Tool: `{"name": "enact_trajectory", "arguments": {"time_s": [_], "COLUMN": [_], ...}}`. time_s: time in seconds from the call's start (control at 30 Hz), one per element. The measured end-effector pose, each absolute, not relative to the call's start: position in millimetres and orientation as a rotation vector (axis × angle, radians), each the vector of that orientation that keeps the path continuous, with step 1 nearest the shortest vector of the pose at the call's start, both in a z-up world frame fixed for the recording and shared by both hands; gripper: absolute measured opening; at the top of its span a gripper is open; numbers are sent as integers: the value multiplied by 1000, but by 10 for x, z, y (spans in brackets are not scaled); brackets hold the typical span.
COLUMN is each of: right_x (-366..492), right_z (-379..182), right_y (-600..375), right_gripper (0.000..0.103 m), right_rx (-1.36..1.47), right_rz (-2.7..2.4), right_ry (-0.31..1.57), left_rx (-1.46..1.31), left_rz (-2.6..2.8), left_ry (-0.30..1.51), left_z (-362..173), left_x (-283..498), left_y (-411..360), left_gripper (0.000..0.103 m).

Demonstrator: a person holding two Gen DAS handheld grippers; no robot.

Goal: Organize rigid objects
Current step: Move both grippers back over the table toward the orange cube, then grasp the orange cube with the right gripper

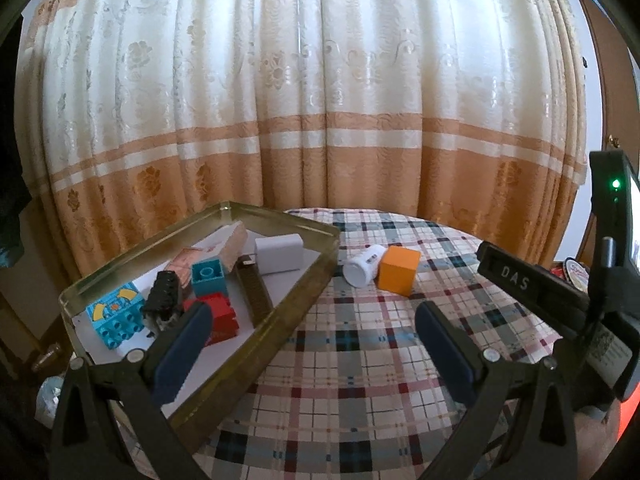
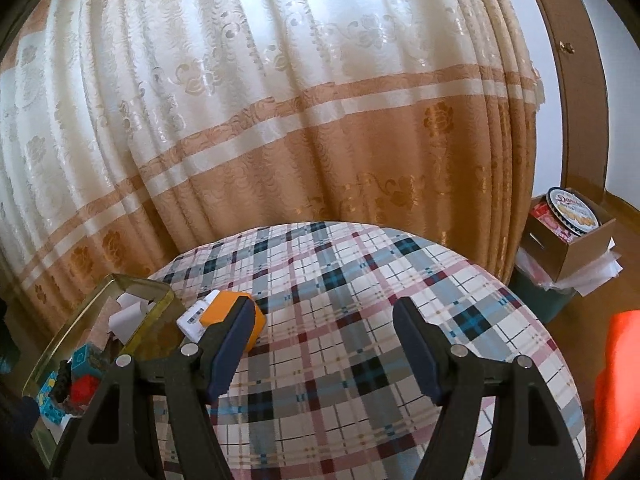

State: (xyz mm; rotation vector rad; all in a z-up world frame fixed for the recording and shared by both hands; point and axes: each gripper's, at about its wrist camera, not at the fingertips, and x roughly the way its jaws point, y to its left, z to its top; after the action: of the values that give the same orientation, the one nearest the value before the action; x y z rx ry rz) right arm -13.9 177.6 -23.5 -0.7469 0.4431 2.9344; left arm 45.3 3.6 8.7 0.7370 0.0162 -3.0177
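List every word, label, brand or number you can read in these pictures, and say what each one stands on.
"DAS": white letters on the right gripper's black bar, seen from the left wrist.
"Dani...": blue script on the round cookie tin in the cardboard box; the rest is too small to read.
White bottle: dark label print, too blurred to read.
Blue printed brick: graphics only, no legible text.

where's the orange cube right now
In the left wrist view, the orange cube sits on the plaid tablecloth, right of the metal tin, touching the tipped white cup.
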Motion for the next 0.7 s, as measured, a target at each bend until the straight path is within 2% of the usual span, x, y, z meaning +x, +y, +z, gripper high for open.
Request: {"name": "enact_trajectory", "arguments": {"time_s": [0.17, 0.5, 0.7], "right_x": [-136, -171, -234], "right_z": [-229, -235, -257], "right_y": [1863, 2166, 2274], "right_gripper": [74, 74, 74], "right_rx": [-739, -734, -772], "right_rz": [2920, 2850, 2833], "right_ry": [448, 541, 567], "left_rx": [815, 748, 825], "left_rz": [-3043, -3052, -3015], "left_ry": [83, 64, 81], "left_z": [87, 221, 118], "left_x": [482, 497, 387], "left_y": [34, -27, -78], "left_gripper": [102, 102, 102]}}
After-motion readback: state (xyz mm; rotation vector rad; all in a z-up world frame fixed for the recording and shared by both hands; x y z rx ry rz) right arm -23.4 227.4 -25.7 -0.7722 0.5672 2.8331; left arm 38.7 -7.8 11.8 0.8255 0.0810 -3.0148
